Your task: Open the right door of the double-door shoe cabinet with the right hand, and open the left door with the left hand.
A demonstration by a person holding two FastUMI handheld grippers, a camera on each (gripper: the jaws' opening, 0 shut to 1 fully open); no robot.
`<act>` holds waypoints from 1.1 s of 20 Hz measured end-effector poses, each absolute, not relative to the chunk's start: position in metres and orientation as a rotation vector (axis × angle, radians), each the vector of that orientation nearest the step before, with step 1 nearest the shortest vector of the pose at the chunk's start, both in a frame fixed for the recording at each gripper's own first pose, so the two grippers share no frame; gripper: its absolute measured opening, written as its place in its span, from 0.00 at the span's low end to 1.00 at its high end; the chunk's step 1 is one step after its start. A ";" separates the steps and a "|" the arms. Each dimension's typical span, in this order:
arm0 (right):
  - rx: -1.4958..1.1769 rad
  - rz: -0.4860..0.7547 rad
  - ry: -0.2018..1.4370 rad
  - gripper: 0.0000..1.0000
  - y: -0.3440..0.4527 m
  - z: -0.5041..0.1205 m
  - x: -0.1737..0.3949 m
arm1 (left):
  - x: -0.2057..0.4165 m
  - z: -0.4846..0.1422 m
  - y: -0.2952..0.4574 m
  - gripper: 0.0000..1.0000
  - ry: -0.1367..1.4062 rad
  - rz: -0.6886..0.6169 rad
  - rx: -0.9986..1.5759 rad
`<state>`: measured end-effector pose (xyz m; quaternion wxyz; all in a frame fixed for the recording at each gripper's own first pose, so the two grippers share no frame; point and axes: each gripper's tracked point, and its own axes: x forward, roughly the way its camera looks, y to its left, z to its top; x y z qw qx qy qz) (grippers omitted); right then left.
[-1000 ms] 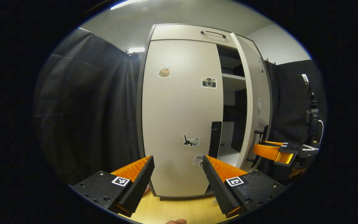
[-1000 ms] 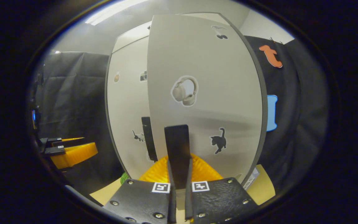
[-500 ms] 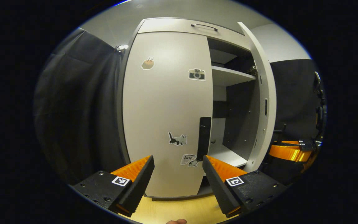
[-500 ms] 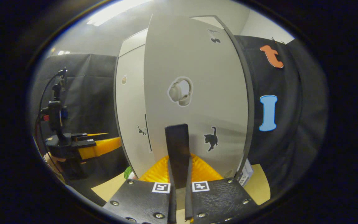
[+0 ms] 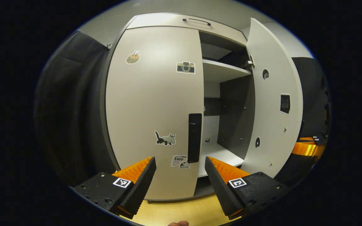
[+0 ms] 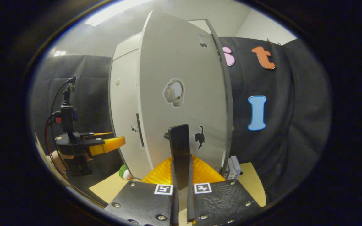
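- Black cloth drapes the booth on both sides of the shoe cabinet [image 5: 181,22], which stands upright on a pale wooden surface [image 5: 174,213]; a metal pull sits on its top panel.
- Its left door [image 5: 152,106] lies flat against the cabinet front, long axis vertical, with a black vertical handle [image 5: 194,138] at its free edge.
- Its right door [image 5: 273,106] is swung well out on its hinges, inner face showing in the left gripper view; the opening between the doors shows a white shelf [image 5: 223,70] and a dark inner wall.
- In the right gripper view the same right door [image 6: 184,94] presents its outer face, upright.
- The left gripper [image 5: 180,166] is held level, pointing at the left door, fingers spread wide, apart from the door; the handle appears between them, farther off.
- The right gripper [image 6: 181,175] points straight at the right door, fingers pressed together on that door's black upright handle [image 6: 179,147].
- The other gripper also shows beyond the door at the right edge of the left gripper view, and the left gripper shows at the left of the right gripper view with a hand under it.
- Stickers: a camera, a cat and one reading "Love" on the left door; headphones [image 6: 173,93] and a black cat on the right door.
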<state>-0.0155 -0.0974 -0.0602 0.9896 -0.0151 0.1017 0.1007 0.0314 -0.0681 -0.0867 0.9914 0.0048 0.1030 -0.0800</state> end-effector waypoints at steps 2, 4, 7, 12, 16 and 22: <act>-0.025 0.154 0.207 0.10 -0.113 -0.057 -0.023 | 0.031 -0.088 -0.069 0.97 0.208 -0.163 0.013; 0.001 0.109 0.201 0.09 -0.131 -0.053 -0.027 | 0.033 -0.092 -0.072 0.96 0.216 -0.168 0.008; -0.015 0.052 0.196 0.08 -0.155 -0.056 -0.032 | 0.034 -0.096 -0.081 0.97 0.229 -0.185 0.006; -0.043 -0.045 0.183 0.09 -0.206 -0.052 -0.031 | 0.033 -0.095 -0.090 0.96 0.219 -0.192 0.012; 0.060 -0.037 0.165 0.06 -0.223 -0.055 -0.034 | 0.036 -0.097 -0.092 0.96 0.228 -0.192 0.008; 0.082 -0.109 0.130 0.06 -0.243 -0.056 -0.060 | 0.054 -0.101 -0.090 0.97 0.230 -0.173 0.027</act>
